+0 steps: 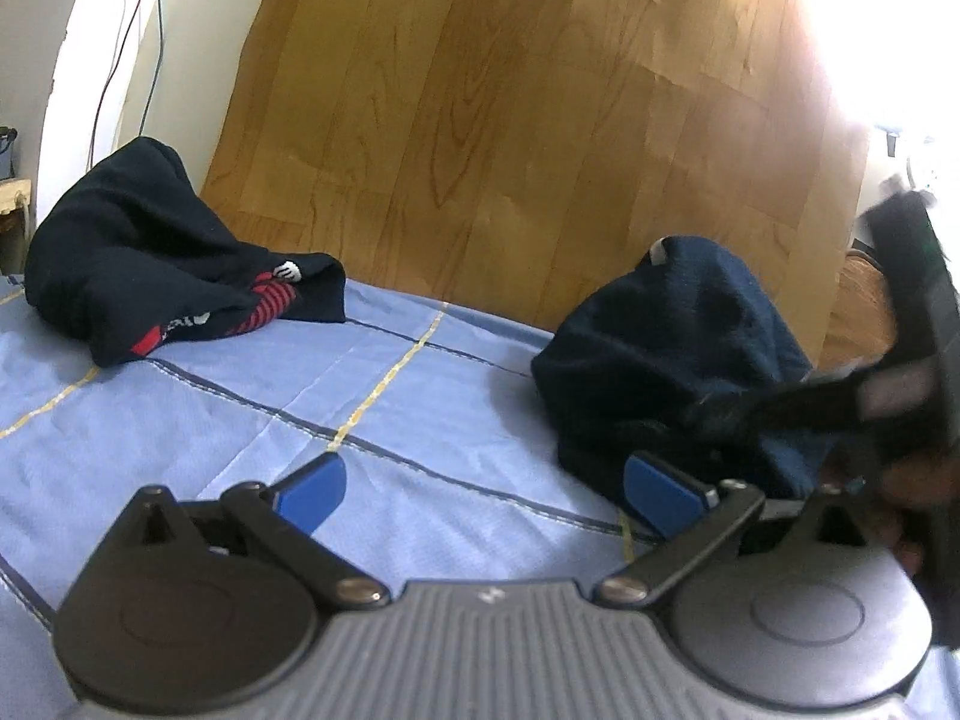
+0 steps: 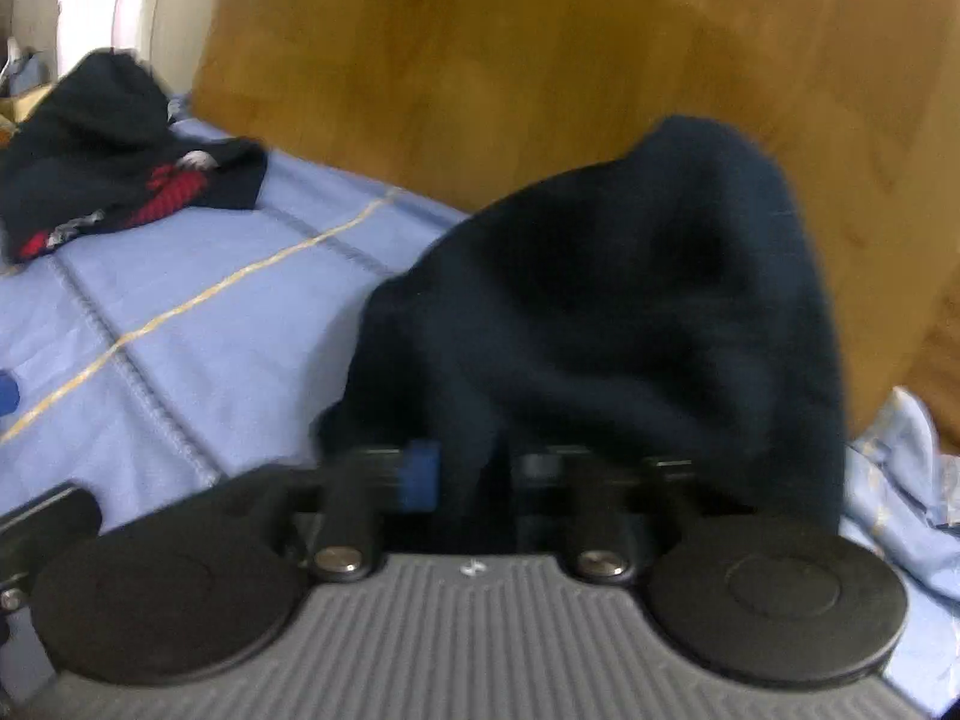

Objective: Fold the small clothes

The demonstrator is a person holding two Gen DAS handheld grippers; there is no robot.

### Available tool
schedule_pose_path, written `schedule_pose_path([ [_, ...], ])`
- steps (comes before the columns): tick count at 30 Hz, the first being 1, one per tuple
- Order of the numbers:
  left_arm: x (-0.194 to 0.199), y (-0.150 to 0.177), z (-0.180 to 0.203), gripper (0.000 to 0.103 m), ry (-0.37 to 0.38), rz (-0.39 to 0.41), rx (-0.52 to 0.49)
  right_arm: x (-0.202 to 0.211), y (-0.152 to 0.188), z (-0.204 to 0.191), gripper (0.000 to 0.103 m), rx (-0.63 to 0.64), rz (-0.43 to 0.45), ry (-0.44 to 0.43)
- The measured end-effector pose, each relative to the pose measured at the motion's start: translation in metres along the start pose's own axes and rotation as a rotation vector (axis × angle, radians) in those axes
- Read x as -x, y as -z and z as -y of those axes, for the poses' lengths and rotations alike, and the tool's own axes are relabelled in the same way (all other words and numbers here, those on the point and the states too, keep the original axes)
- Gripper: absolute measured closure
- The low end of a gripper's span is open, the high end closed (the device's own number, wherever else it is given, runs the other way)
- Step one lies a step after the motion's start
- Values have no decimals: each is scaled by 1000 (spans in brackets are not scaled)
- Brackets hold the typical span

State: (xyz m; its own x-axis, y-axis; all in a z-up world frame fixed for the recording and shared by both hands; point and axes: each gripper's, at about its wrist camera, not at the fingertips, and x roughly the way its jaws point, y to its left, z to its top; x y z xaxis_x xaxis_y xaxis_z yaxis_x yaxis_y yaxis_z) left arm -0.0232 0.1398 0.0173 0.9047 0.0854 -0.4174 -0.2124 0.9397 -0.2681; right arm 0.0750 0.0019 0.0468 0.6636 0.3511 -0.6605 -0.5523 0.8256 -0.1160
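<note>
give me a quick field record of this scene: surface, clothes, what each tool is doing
surface: light blue quilted bedspread with yellow and dark stripes, wooden floor beyond
garment near: dark navy garment, bunched in a heap at the bed edge
garment far: black garment with red stripes, crumpled, apart from the navy one
left tool: open, blue pads wide, nothing between them, above the bedspread
right tool: closed on a fold of the navy garment
fold state: neither garment folded yet

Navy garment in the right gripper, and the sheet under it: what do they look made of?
Navy garment: apparently soft matte knit, cotton or fleece; it slumps in thick rounded folds. Sheet: apparently thin woven cotton, light blue, matte, finely creased, with stitched dark and yellow lines. Blur leaves fibres uncertain.
</note>
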Motion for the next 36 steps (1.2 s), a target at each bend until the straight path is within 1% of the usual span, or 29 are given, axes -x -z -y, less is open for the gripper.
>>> schedule_pose_path([
  [1, 1, 0, 0, 1, 3, -3, 2, 12, -4, 9, 90, -39, 34, -5],
  [3, 1, 0, -2, 1, 7, -12, 15, 47, -11, 21, 90, -83, 132, -5],
  [4, 1, 0, -2, 1, 9, -15, 21, 70, -12, 32, 90, -113, 185, -7],
  [6, 1, 0, -2, 1, 8, -18, 27, 116, -11, 58, 90, -165, 294, 20],
  [7, 1, 0, -2, 1, 8, -19, 27, 141, -9, 72, 90, -181, 347, 56],
  [9, 1, 0, 0, 1, 8, -19, 18, 182, 1, 103, 90, -220, 430, 163],
  [11, 2, 0, 3, 1, 4, -16, 4, 208, 16, 134, 90, -263, 464, 289],
  [13, 0, 0, 5, 0, -2, -12, -7, 223, 34, 163, 90, -296, 457, 417],
  [15, 0, 1, 6, 0, -10, -11, -14, 223, 54, 188, 90, -333, 409, 525],
  [17, -1, 1, 7, 0, -15, -14, -15, 200, 69, 198, 89, -319, 298, 589],
  [18, -1, 1, 7, 0, -17, -15, -15, 189, 79, 203, 85, -338, 245, 611],
  [19, -1, 1, 7, 0, -18, -18, -14, 182, 89, 207, 82, -368, 201, 613],
  [20, -1, 1, 7, 0, -18, -19, -14, 176, 95, 208, 82, -397, 185, 601],
  [21, -2, 2, 7, 0, -19, -19, -15, 185, 103, 216, 79, -418, 209, 580],
  [22, -2, 1, 9, 0, -23, -19, -14, 186, 105, 211, 68, -425, 238, 562],
  [24, -1, 2, 9, 0, -21, -18, -18, 186, 104, 199, 57, -392, 289, 530],
  [26, 0, 2, 9, 0, -16, -15, -19, 181, 90, 183, 57, -315, 307, 450],
  [27, -1, 2, 9, 0, -16, -14, -17, 176, 83, 173, 55, -273, 305, 386],
  [29, -2, 1, 7, 0, -12, -16, -9, 155, 72, 150, 45, -215, 280, 256],
  [30, -3, 1, 6, 0, -9, -19, -3, 142, 68, 137, 35, -192, 257, 194],
  [31, -3, 1, 6, 0, -8, -21, 4, 128, 65, 125, 30, -166, 231, 139],
  [32, -3, 1, 4, 0, -4, -24, 7, 116, 60, 113, 30, -141, 206, 101],
  [34, -3, 1, 3, 0, 2, -25, 10, 89, 53, 97, 30, -133, 170, 82],
  [36, -4, 1, 5, 0, 4, -23, 7, 60, 45, 102, 32, -213, 124, 65],
])
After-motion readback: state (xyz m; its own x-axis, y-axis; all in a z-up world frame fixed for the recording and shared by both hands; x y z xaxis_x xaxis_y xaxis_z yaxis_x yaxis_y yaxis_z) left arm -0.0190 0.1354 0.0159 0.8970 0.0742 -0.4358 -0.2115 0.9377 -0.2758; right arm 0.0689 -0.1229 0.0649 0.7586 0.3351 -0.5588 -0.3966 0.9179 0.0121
